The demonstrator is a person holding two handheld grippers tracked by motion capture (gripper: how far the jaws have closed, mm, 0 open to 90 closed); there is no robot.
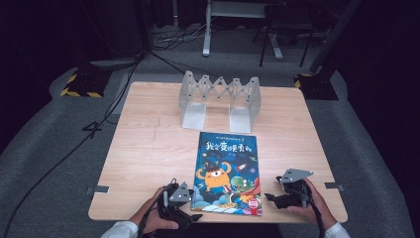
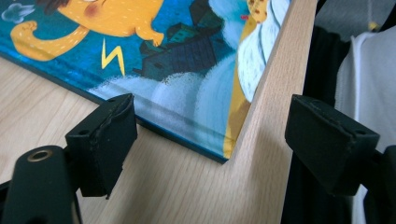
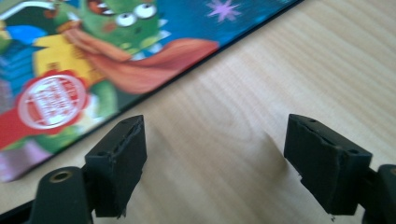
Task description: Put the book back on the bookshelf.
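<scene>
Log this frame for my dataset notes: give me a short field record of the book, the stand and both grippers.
book: blue picture book with cartoon monsters on the cover, flat on the table's near edge
stand: grey metal accordion book rack, empty, behind the book
surface: light wooden table
left hand-held gripper: open, at the book's near left corner, apart
right hand-held gripper: open, right of the book, apart
</scene>
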